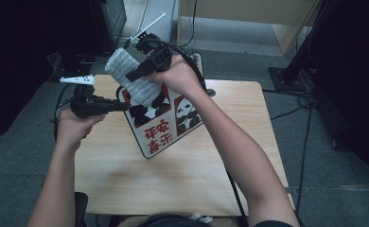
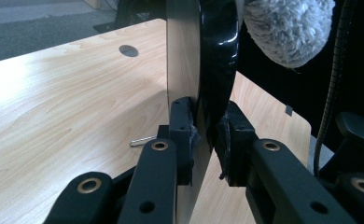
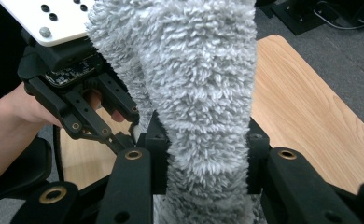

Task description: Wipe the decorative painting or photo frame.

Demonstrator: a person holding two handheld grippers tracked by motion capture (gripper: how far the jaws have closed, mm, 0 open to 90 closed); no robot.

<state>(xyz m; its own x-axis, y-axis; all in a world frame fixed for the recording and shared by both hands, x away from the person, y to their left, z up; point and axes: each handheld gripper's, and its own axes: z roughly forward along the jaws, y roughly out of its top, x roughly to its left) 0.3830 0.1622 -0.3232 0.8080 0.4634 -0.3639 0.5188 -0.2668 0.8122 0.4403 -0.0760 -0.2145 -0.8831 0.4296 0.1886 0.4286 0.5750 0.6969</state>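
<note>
Two grips: fluffy grey towel (image 3: 199, 93), glossy flat board (image 1: 161, 125).

My left gripper (image 1: 118, 105) clamps the edge of the flat panda-printed board with red characters (image 1: 156, 127), which stands tilted over the light wooden tabletop (image 1: 182, 175) and walls off the middle from 10 to 1 o'clock. My right gripper (image 1: 135, 74) presses the fluffy grey towel (image 1: 130, 75) against the board's upper face at 11 o'clock. From 3 round to 8 o'clock the tabletop lies bare, free passage. A small metal clip (image 2: 142, 140) lies flat behind the board.
</note>
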